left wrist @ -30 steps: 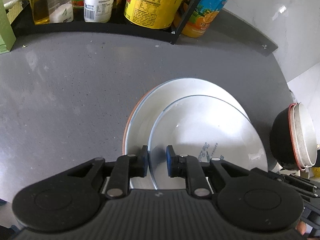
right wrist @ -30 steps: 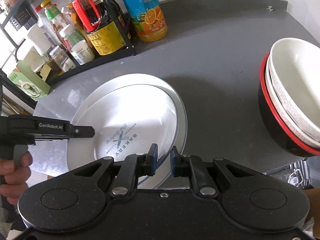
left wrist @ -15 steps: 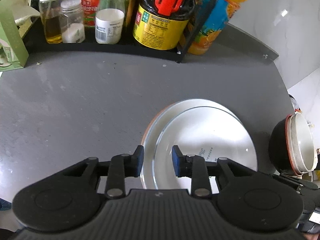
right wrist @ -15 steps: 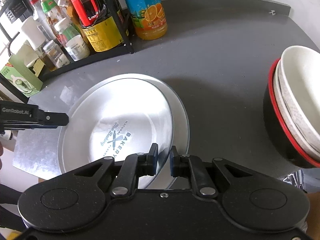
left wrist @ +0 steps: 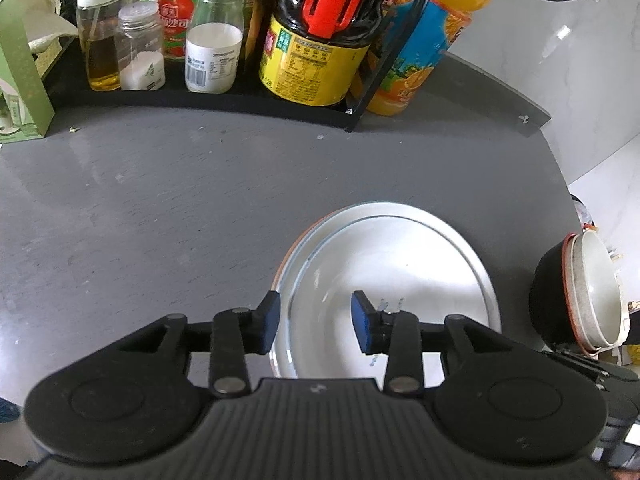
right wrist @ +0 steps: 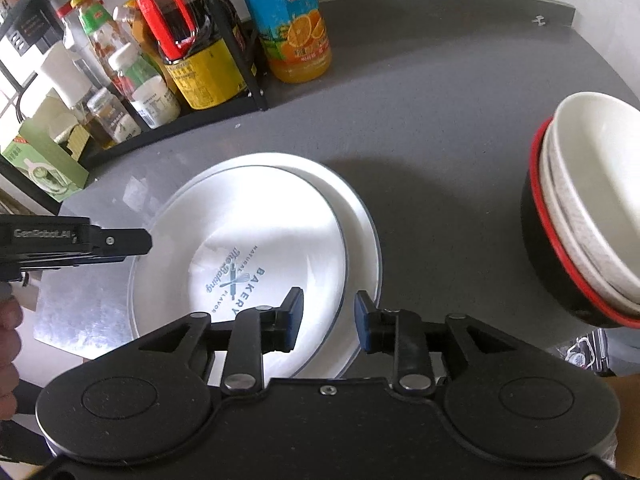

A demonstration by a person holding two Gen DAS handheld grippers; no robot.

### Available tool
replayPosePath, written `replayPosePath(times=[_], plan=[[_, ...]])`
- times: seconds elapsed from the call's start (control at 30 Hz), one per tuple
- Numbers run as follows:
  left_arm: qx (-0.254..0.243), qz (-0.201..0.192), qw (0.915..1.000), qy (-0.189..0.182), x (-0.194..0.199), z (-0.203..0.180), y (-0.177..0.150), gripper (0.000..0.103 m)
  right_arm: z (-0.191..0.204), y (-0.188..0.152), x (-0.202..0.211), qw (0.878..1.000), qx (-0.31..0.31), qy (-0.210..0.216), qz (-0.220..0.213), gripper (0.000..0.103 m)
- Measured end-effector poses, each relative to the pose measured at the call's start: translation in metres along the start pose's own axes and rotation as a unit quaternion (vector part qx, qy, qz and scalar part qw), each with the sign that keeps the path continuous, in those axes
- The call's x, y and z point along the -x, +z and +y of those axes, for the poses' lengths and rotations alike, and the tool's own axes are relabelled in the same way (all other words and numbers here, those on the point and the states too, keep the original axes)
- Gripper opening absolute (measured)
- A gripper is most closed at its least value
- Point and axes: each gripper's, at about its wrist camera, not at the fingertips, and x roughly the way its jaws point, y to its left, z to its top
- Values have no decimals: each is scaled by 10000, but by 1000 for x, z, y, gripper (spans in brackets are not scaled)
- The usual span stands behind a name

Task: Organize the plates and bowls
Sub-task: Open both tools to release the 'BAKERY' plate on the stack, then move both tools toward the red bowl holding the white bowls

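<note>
Both of my grippers hang over the same stack — a white round plate with a blue "BAKERY" print (right wrist: 240, 256) lying flat on a larger white plate (right wrist: 362, 224) on the grey counter (right wrist: 440, 152). My left gripper (left wrist: 314, 322) has its jaws apart and empty, with the near-left rim of the printed plate showing in the gap between them. My right gripper (right wrist: 328, 322) is also spread and empty, and the plate's opposite rim shows between its pads. A round plate has no long axis, so what matters is that each rim sits just ahead of and below my fingertips.

The nested bowls — pale ones inside a black bowl with a red rim (right wrist: 568, 216) — stand well apart to my right, nearer the right gripper; I judge the bowls already gathered.

The right wrist view shows the print and my left gripper from the side; the left view shows an orange edge under the plates.
</note>
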Motion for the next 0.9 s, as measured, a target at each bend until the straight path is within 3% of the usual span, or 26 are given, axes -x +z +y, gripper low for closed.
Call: replayPosePath(times=[0.07, 0.23, 0.33, 0.7, 0.9], plan=[[-56, -34, 10000, -45, 1, -6, 2, 42, -4, 0, 9, 9999, -94, 25, -72, 29], [-228, -118, 9996, -132, 3, -33, 8, 59, -19, 1, 43, 9986, -270, -7, -462, 50], [-284, -143, 9990, -314, 3, -52, 13, 69, -34, 2, 59, 9973, -344, -45, -644, 51], [-602, -286, 9964, -529, 1, -138, 32, 74, -104, 22, 102, 9898, -681, -128, -1242, 60], [-709, -184, 9953, -631, -13, -183, 29, 75, -149, 30, 115, 9849, -910, -428, -1407, 64]])
